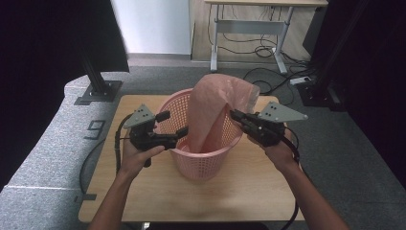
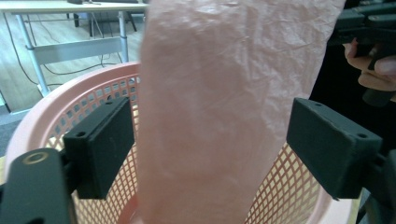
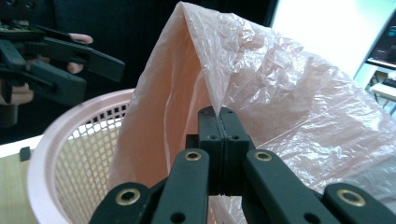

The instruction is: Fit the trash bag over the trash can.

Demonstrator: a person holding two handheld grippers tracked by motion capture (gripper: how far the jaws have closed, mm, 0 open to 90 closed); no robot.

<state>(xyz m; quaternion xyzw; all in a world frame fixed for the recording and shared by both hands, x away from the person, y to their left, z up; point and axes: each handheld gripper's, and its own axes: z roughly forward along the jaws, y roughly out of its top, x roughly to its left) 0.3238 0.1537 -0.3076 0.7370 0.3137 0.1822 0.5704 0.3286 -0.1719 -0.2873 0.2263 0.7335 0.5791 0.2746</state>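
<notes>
Liner job's maybe halfway: the right gripper (image 1: 235,115) is clamped on the pink bag (image 1: 215,105) standing in the basket (image 1: 201,165), the left gripper (image 1: 173,125) hangs open, and the bag's mouth isn't spread over the rim yet.

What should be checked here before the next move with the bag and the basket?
1. Right hand-held gripper shut on the pink plastic bag: ok.
2. Left hand-held gripper open, bag between its jaws, pads not pressing: ok.
3. Bag's lower end inside the pink mesh basket: ok.
4. Basket upright on the wooden table: ok.
5. Bag mouth open: cannot tell.
</notes>
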